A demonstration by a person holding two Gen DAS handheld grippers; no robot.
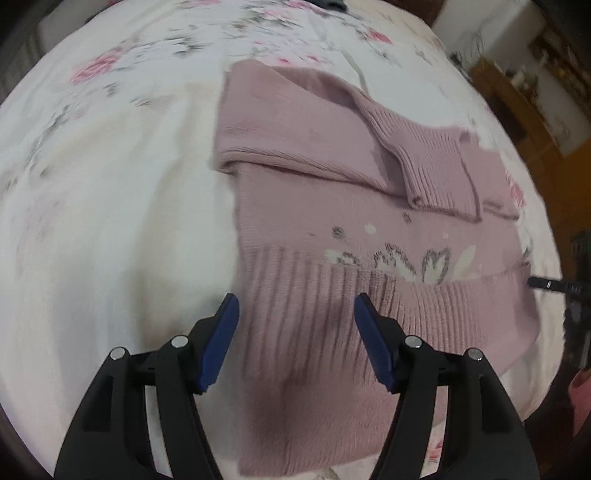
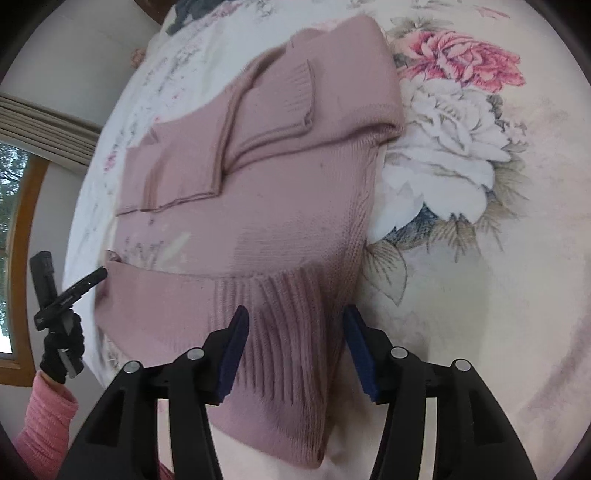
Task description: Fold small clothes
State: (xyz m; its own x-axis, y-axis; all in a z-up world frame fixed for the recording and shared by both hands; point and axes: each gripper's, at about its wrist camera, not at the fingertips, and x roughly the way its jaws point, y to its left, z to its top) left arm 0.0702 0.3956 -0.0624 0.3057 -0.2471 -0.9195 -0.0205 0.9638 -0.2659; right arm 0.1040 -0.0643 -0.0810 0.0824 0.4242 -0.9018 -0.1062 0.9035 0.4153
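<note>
White bedding printed with pink and grey flowers (image 2: 458, 122) covers the whole work surface, and a pink knitted sweater (image 1: 332, 206) lies flat on it. Nearest the left wrist camera, the left gripper (image 1: 293, 314) has its blue-padded fingers spread wide, hanging over the ribbed hem (image 1: 295, 302) at one bottom corner of the sweater, gripping nothing. Just past the hem runs a knitted band of white and grey flower shapes (image 1: 406, 262). Beyond that, both sleeves are folded in across the body, their ribbed cuffs (image 1: 432, 166) lying on top. At the right edge of this view, part of the other tool (image 1: 546, 283) shows, blurred.

From the right wrist view, the right gripper (image 2: 295, 325) is likewise wide apart, with the opposite hem corner (image 2: 288, 332) between its fingers; whether the pads touch the cloth cannot be told. Farther off the folded sleeves (image 2: 258, 122) cross the chest. At the left edge, a hand in a black glove (image 2: 61, 343) with a pink sleeve (image 2: 44, 417) holds the left tool, in front of a wood-framed window (image 2: 18, 229). A dark garment (image 2: 195, 9) lies at the far end of the bed
</note>
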